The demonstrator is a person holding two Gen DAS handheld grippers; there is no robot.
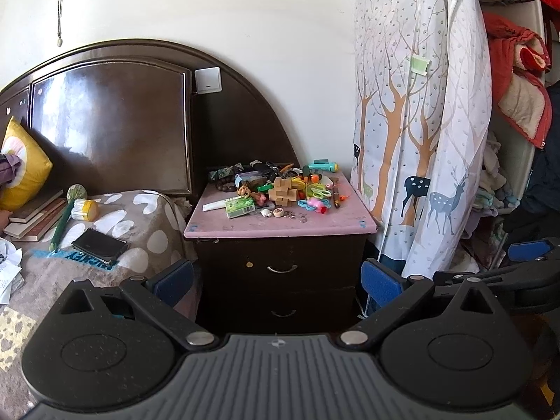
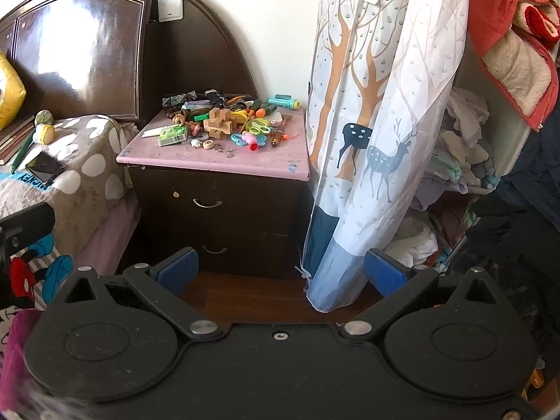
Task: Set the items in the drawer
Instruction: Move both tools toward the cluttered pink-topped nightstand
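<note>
Left wrist view shows both drawers closed, upper curved metal handle untouched; left gripper and right gripper spread wide, empty. Risk: small toys pile on pink-topped dark nightstand scatters if bumped.

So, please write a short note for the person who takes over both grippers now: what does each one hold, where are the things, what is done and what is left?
Left gripper: jaws open, empty, held back from the nightstand.
Right gripper: jaws open, empty, also held back.
Items: the pile of small toys and trinkets lies on the pink top, with the wooden puzzle in the middle.
Drawers: upper drawer and lower drawer are both shut.
Done: nothing yet.
Left: open a drawer by its handle, move the items in, close it.
</note>
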